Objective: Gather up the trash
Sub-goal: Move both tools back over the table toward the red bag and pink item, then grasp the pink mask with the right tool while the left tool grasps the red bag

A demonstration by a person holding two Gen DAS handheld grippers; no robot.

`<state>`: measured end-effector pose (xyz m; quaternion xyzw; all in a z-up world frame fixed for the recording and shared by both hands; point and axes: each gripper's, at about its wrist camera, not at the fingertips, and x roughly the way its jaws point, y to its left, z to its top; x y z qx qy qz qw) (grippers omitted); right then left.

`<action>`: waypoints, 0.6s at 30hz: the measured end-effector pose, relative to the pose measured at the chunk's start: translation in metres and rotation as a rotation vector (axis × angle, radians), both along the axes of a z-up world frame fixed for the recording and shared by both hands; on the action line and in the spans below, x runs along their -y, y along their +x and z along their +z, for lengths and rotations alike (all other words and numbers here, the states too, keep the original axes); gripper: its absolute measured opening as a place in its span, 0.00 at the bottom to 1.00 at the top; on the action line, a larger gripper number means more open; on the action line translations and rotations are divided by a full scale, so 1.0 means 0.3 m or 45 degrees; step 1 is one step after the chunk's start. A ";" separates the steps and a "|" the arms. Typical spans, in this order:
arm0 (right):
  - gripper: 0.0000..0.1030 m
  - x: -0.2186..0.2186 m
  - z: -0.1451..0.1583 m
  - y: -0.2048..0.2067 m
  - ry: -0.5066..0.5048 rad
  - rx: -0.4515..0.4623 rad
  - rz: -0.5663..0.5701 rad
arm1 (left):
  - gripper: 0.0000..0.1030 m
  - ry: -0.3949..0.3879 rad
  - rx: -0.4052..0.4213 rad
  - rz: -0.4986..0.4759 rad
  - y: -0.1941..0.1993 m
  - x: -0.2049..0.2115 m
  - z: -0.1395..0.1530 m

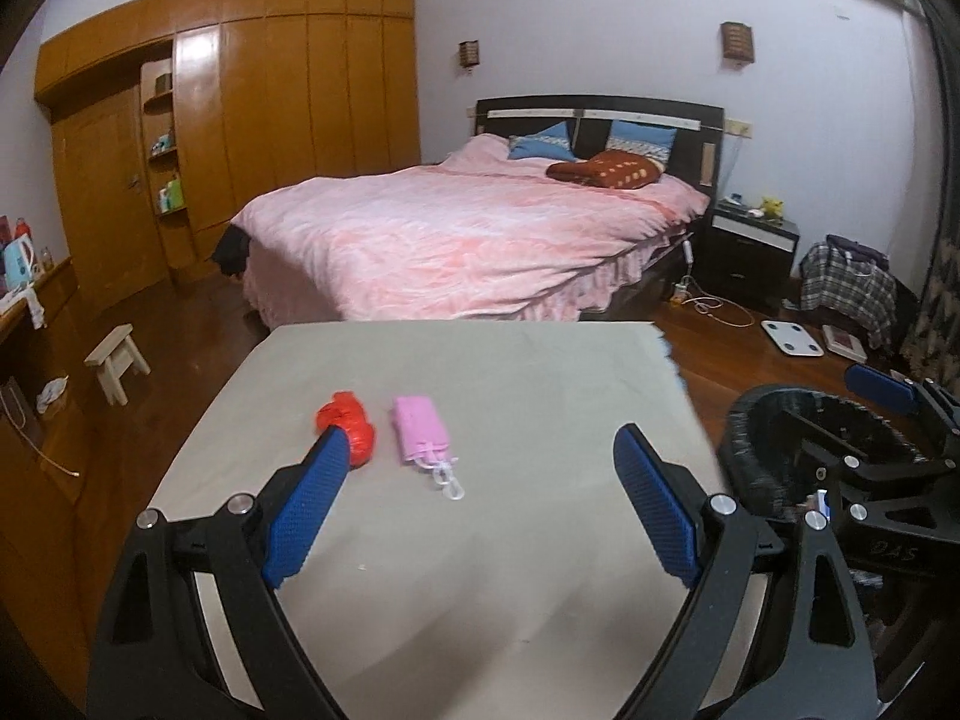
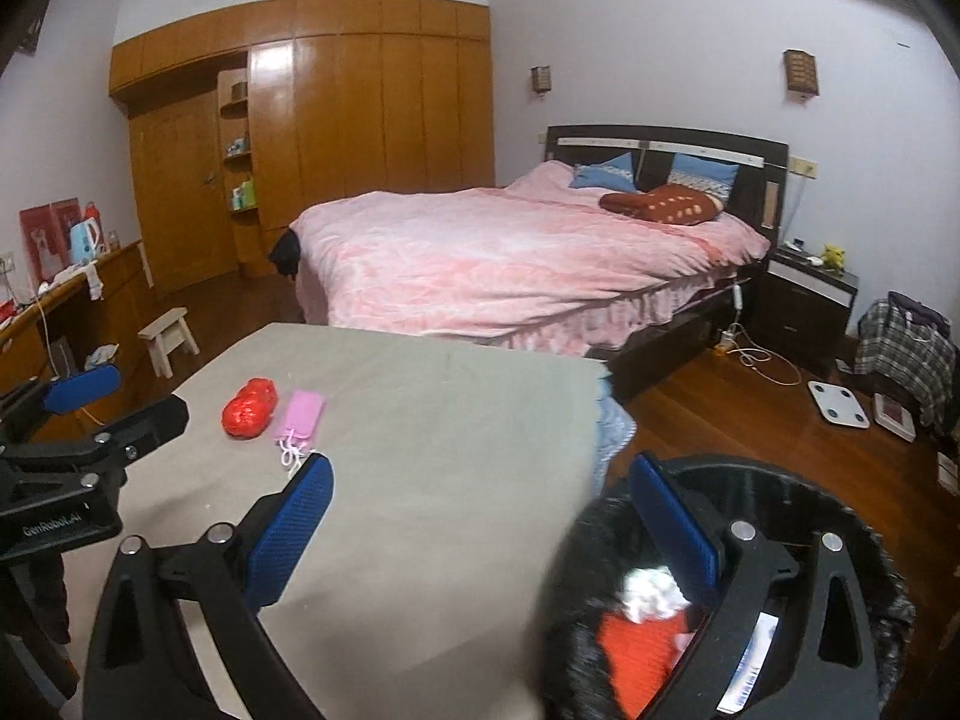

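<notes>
Both tools are spread wide with nothing between the fingers. The left tool [image 1: 480,504] hangs over the near part of the grey tabletop [image 1: 480,570], and its left finger's tip overlaps the near end of the crumpled red wrapper [image 1: 348,427] in that view, though I can't tell if it's actually touching. From the right wrist camera the red wrapper [image 2: 251,408] sits clear on the cloth, toward the far left part of the tabletop [image 2: 420,450].

Just beside the wrapper, on its right, lies a small pink pouch [image 1: 420,429] with a white cord and clip trailing off its near end. The two are close together but don't look like they touch; same pair shows up in the right view, pouch [image 2: 300,414] right next to the wrapper.

The right tool [image 2: 480,531] straddles the right edge of the tabletop: left finger over the cloth, right finger over the black trash bin [image 2: 864,516] standing on the floor against the table's right side. Inside the bin there's something orange-red and a wad of white paper, pretty blurry. The left camera sees that bin [image 1: 747,462] too, with the right tool [image 1: 882,387] above it.

Behind all that: a bed with a pink cover [image 1: 468,234], wooden wardrobe [image 1: 270,96], and a white scale [image 1: 792,337] on the wood floor.
</notes>
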<state>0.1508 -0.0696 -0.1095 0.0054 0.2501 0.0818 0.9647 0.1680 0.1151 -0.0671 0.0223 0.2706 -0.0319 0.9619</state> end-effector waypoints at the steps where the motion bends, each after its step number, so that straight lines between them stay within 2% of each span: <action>1: 0.94 -0.018 -0.011 0.018 0.002 -0.004 0.007 | 0.85 -0.001 -0.002 0.013 0.011 -0.023 -0.012; 9: 0.94 -0.169 -0.110 0.171 -0.011 -0.061 0.070 | 0.85 -0.018 -0.027 0.141 0.131 -0.219 -0.125; 18: 0.94 -0.377 -0.217 0.333 -0.030 -0.124 0.167 | 0.84 0.021 -0.062 0.236 0.261 -0.408 -0.238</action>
